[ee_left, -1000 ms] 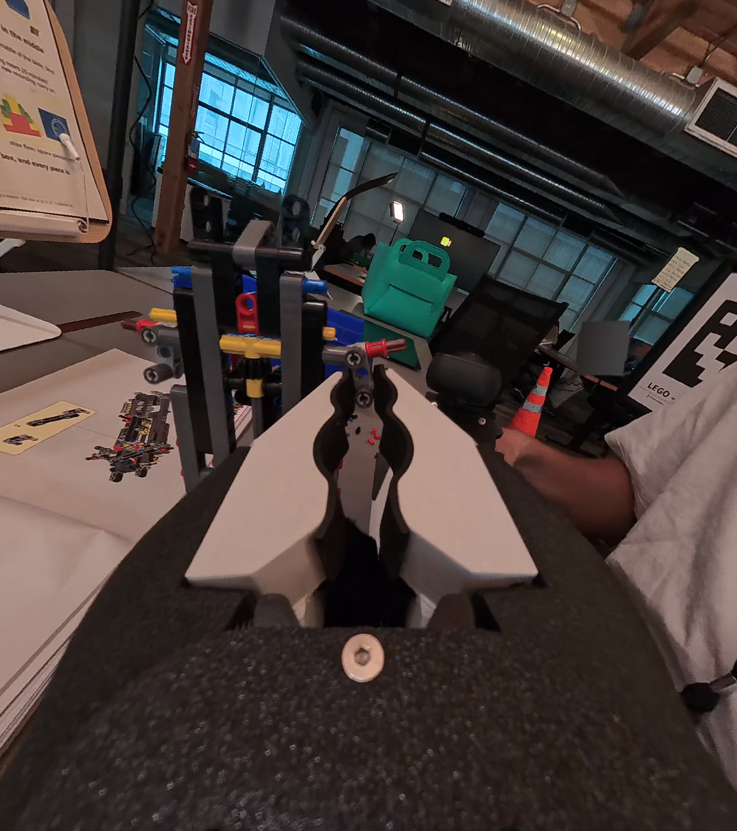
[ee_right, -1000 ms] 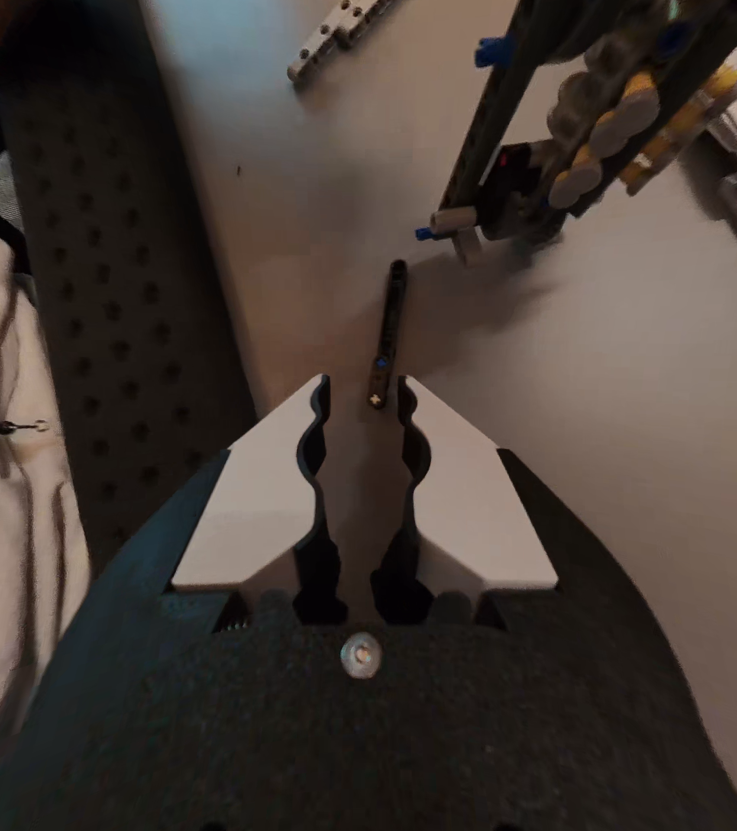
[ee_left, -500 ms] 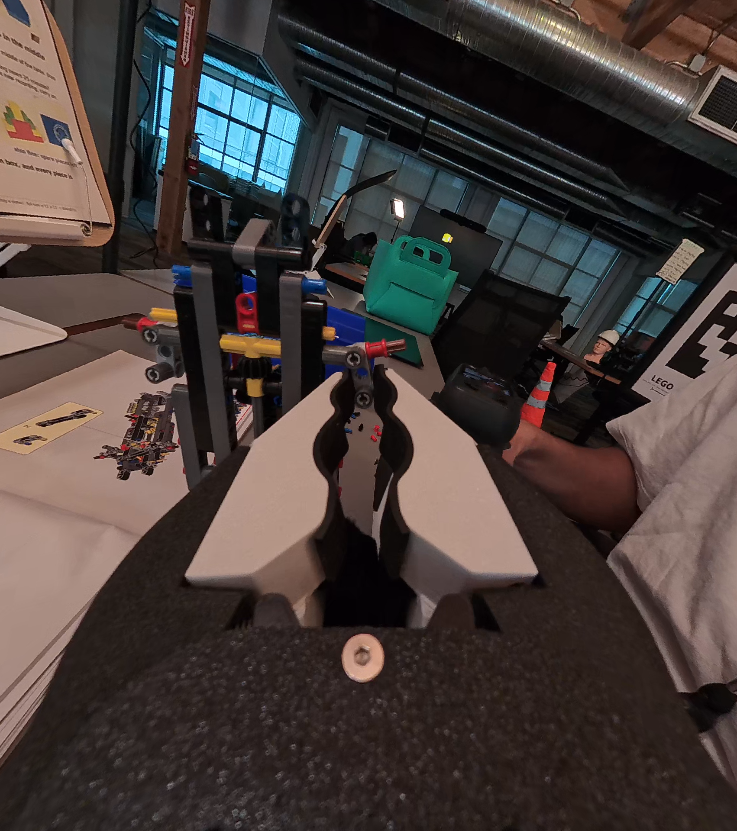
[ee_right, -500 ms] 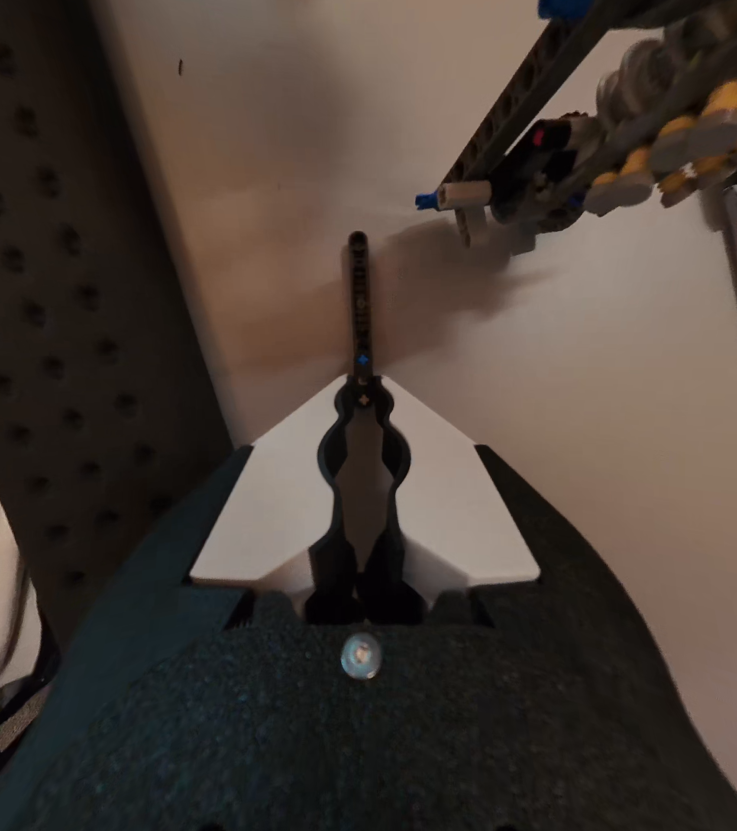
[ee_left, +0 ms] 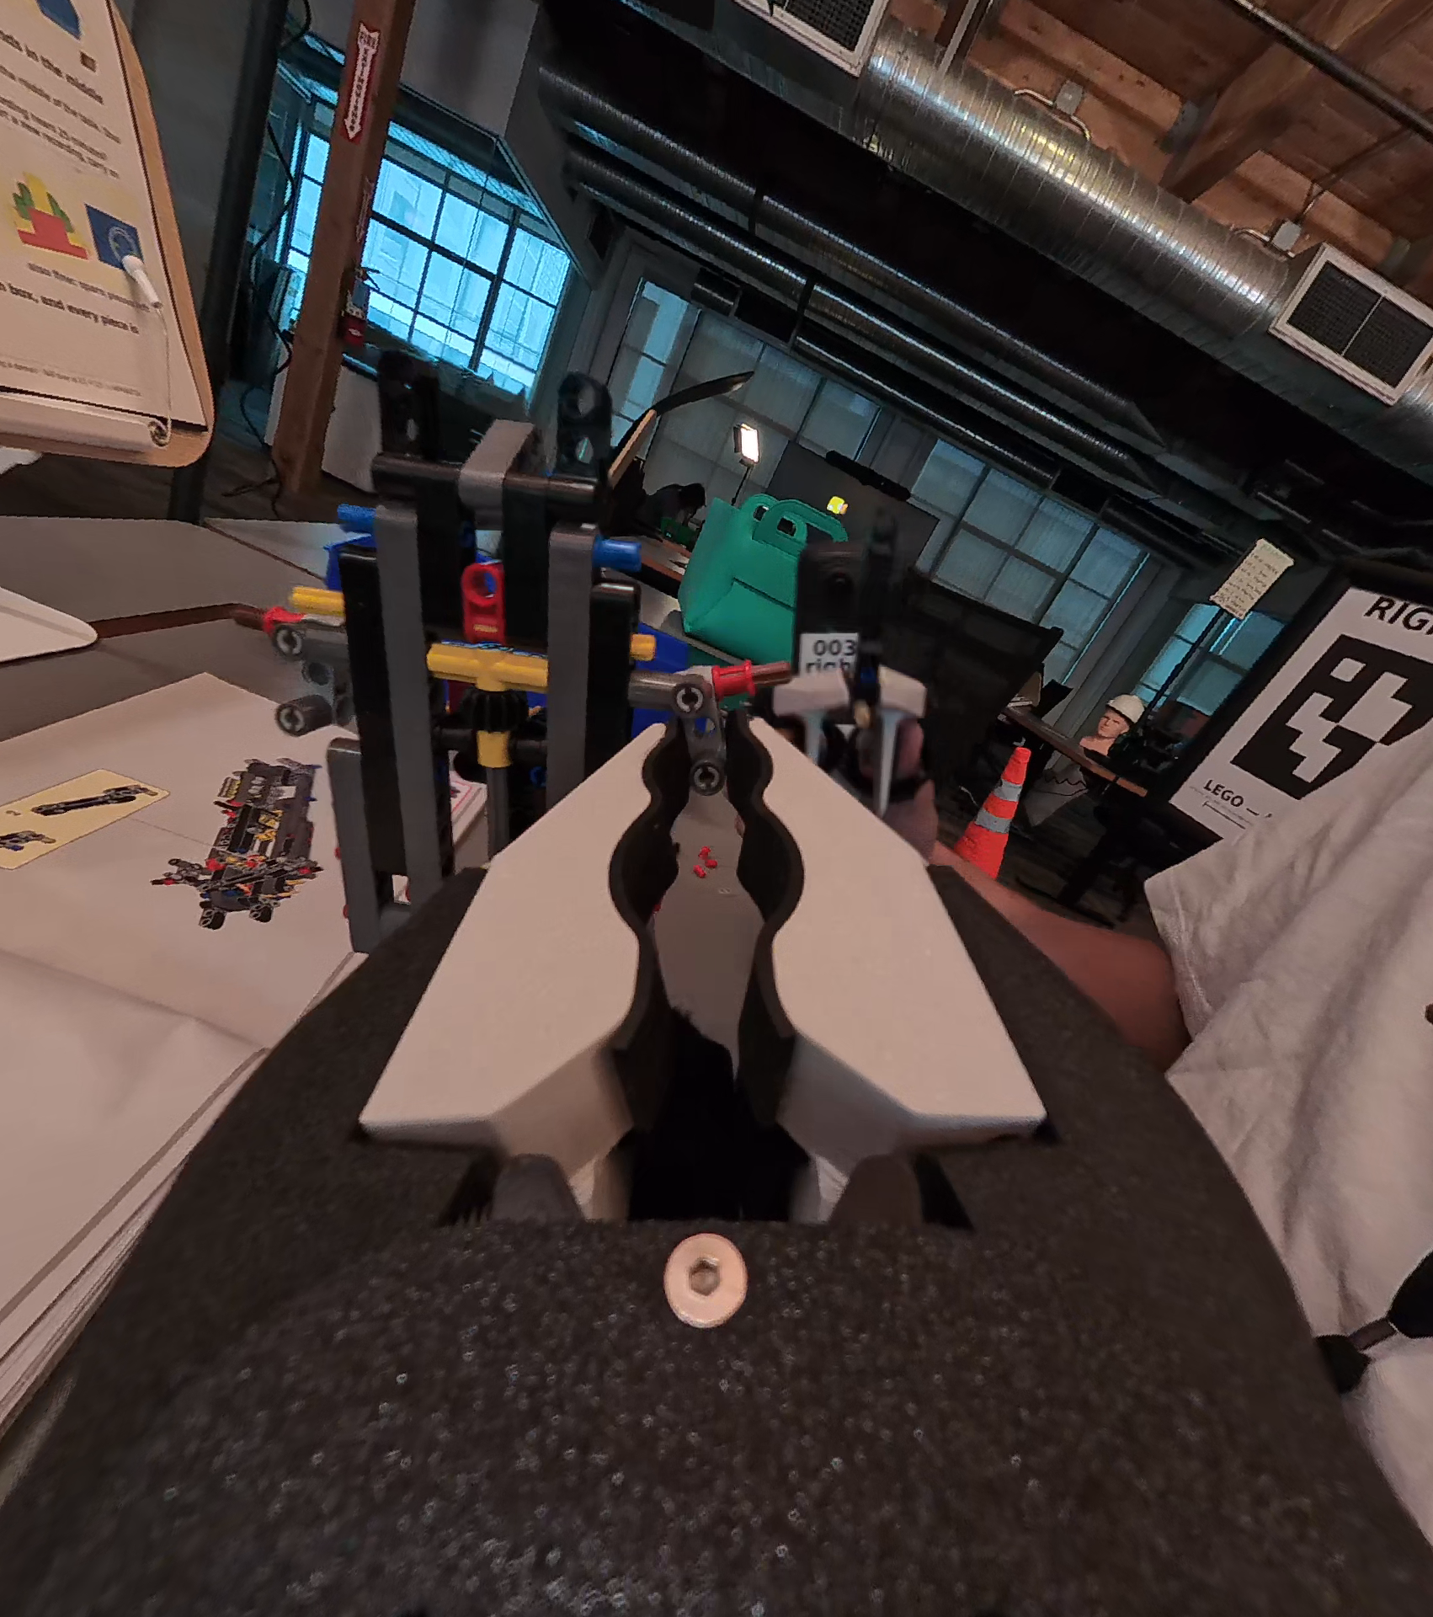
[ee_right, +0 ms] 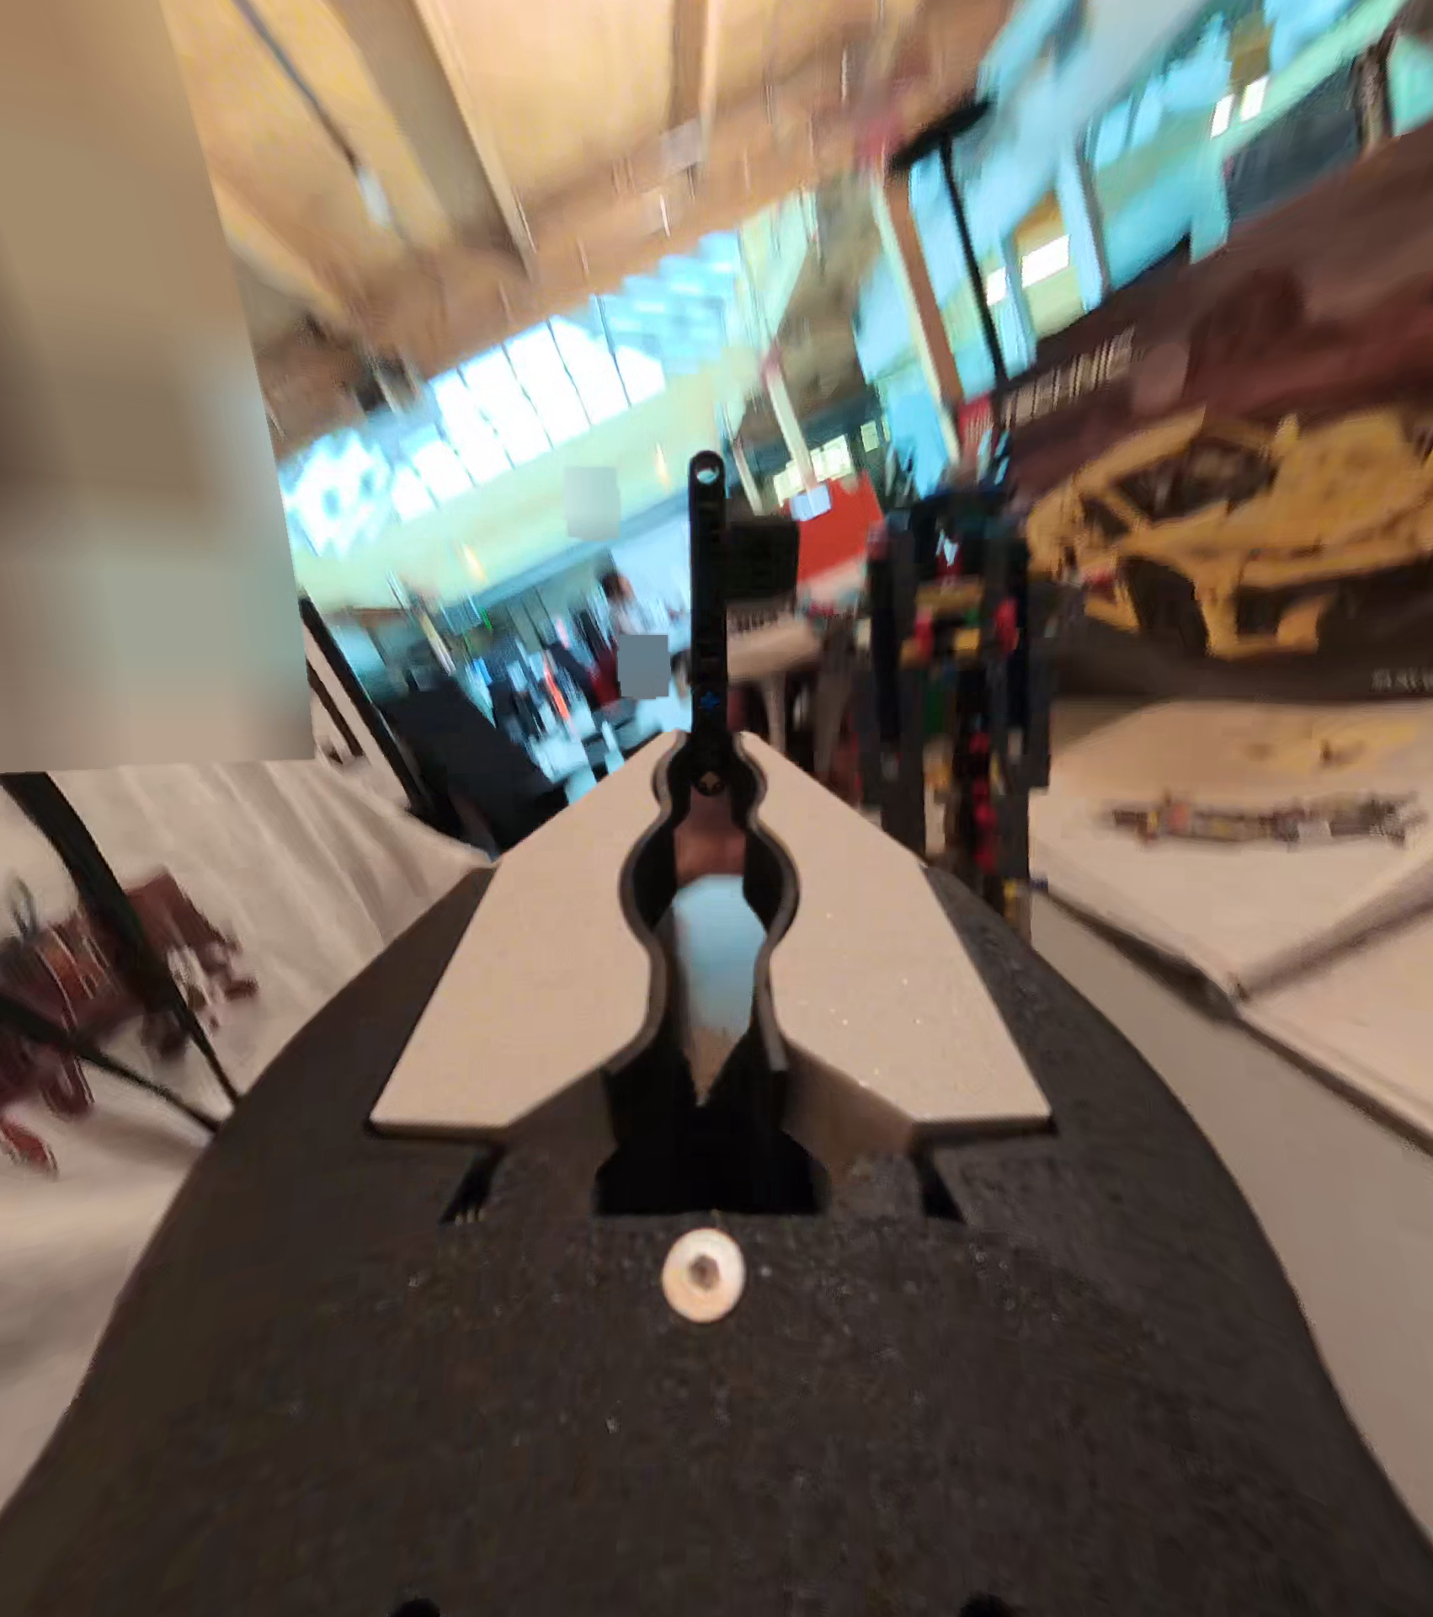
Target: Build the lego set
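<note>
Gripping: left gripper [ee_left: 706,744] clamps the frame's grey link [ee_left: 702,754]; right gripper [ee_right: 706,754] pinches a black beam [ee_right: 708,604]
Frame [ee_left: 477,665]: upright black-grey lattice; yellow, red, blue pins

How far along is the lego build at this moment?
Partly built: the left gripper holds the upright frame assembly by a grey connector. In hand: the right gripper grips a black beam, not yet attached. Attaching it remains; later steps cannot be judged.
</note>
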A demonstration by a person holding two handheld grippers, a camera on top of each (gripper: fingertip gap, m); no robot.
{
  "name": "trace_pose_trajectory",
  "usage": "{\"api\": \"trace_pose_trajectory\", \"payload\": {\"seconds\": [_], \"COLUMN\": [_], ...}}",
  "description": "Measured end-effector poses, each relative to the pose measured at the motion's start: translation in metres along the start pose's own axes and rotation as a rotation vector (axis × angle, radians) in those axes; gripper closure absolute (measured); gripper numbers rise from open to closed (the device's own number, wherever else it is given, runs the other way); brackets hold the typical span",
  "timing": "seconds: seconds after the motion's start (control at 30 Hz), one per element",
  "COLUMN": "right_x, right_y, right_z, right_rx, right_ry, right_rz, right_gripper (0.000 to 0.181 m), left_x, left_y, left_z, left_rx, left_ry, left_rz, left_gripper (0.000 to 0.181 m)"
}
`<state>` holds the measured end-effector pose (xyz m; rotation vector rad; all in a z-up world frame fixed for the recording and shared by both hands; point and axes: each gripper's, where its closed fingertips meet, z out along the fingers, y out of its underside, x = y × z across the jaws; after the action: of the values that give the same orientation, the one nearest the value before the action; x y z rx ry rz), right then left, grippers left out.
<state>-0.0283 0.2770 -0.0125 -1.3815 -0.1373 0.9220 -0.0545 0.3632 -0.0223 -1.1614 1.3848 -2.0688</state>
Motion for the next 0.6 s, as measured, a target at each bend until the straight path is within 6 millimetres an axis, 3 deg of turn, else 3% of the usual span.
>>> {"api": "trace_pose_trajectory", "payload": {"seconds": [0.17, 0.33, 0.43, 0.6], "right_x": [0.020, 0.019, 0.020, 0.031], "right_y": [-0.050, -0.056, -0.063, -0.054], "right_z": [-0.002, 0.025, 0.019, 0.006], "right_rx": [0.372, 0.369, 0.430, 0.441], "right_ry": [-0.074, -0.159, -0.208, -0.178], "right_rz": [0.028, 0.019, 0.041, 0.074], "right_gripper": [0.175, 0.175, 0.175, 0.175], "left_x": [0.002, 0.001, 0.001, 0.004], "left_y": [0.001, 0.000, 0.001, 0.002], "left_z": [0.001, 0.000, 0.000, 0.001], "left_rx": [0.004, 0.012, 0.005, -0.005], "left_ry": [0.019, 0.024, 0.019, 0.019], "left_rz": [-0.012, -0.025, -0.015, -0.008], "left_gripper": [0.175, 0.175, 0.175, 0.174]}}
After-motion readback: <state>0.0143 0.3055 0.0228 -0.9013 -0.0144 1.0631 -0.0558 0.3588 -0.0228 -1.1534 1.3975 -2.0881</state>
